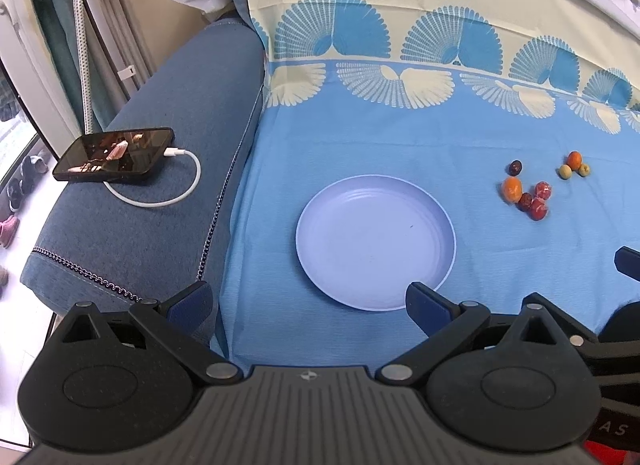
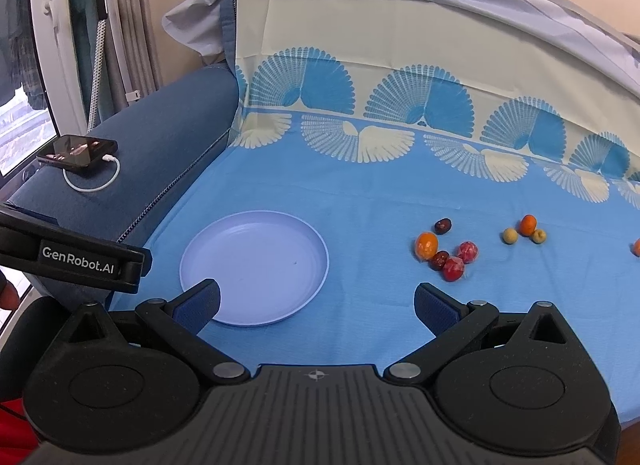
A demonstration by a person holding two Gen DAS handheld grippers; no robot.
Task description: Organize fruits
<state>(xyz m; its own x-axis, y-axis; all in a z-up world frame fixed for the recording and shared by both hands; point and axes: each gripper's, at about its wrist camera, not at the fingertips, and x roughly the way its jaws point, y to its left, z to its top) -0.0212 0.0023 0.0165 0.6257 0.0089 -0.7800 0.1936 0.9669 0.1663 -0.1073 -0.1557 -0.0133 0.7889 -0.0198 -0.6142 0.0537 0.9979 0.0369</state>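
Fruits (image 2: 448,253) loose on blue cloth (image 2: 360,201) at two o'clock of empty plate (image 2: 256,265), orange one's (image 2: 426,245) long axis roughly upright, left gripper (image 1: 308,305) and right gripper (image 2: 316,305) both jaws wide apart, hovering.

The right gripper (image 2: 316,305) hangs with its jaws spread wide and nothing between them, above a blue patterned cloth (image 2: 380,193) spread over a sofa. Its left fingertip (image 2: 202,303) overlaps the near rim of a pale lilac plate (image 2: 256,261), which lies bare. At two o'clock from the plate sits a cluster of small fruits (image 2: 446,253): orange, dark red and bright red ones touching or just beside one another. Farther toward three o'clock, an orange fruit and two yellowish ones (image 2: 526,231) form a second group. On the sofa armrest (image 2: 160,153) at ten o'clock, a phone (image 2: 78,151) lies plugged into a white cable (image 2: 94,181). The left gripper (image 2: 72,261) juts in from nine o'clock.
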